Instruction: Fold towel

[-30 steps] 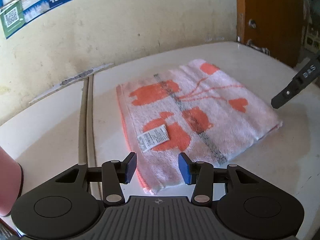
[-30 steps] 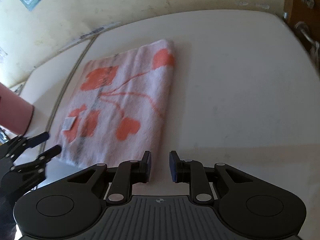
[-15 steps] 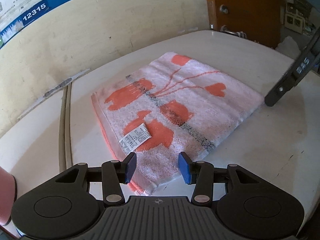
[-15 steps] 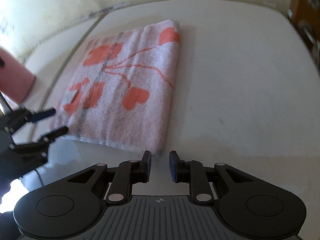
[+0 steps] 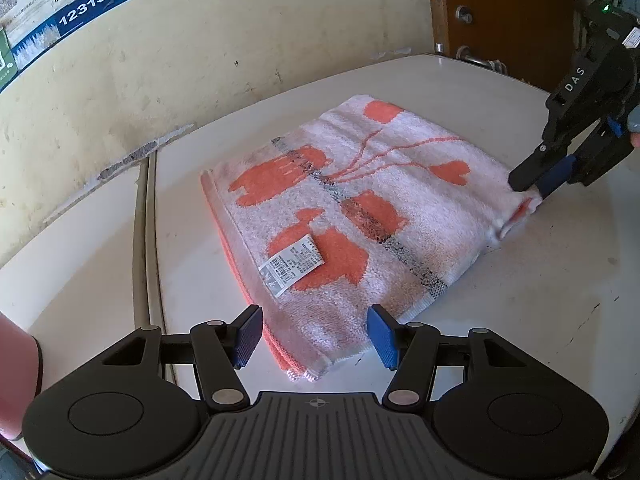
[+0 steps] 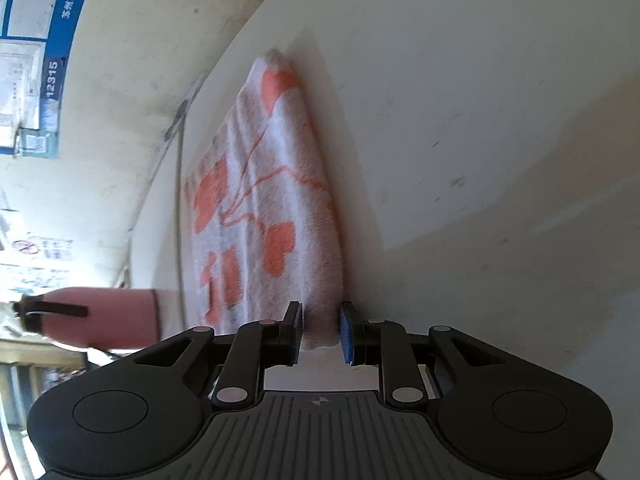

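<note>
A folded white towel with orange shapes and a white label lies flat on the white table. My left gripper is open, its jaws on either side of the towel's near corner, not gripping it. My right gripper is rolled on its side, and its jaws straddle the towel's right near corner, which sits between the pads. In the left wrist view the right gripper touches that corner, which is slightly lifted.
A pink bottle lies at the table's left edge, also seen in the left wrist view. A yellowed wall stands behind the table. A brown door is at the far right. A seam splits the tabletop left of the towel.
My right gripper has rolled sideways and moved onto the towel's right near corner, its jaws now around it. My left gripper moved in closer to the near left corner.
</note>
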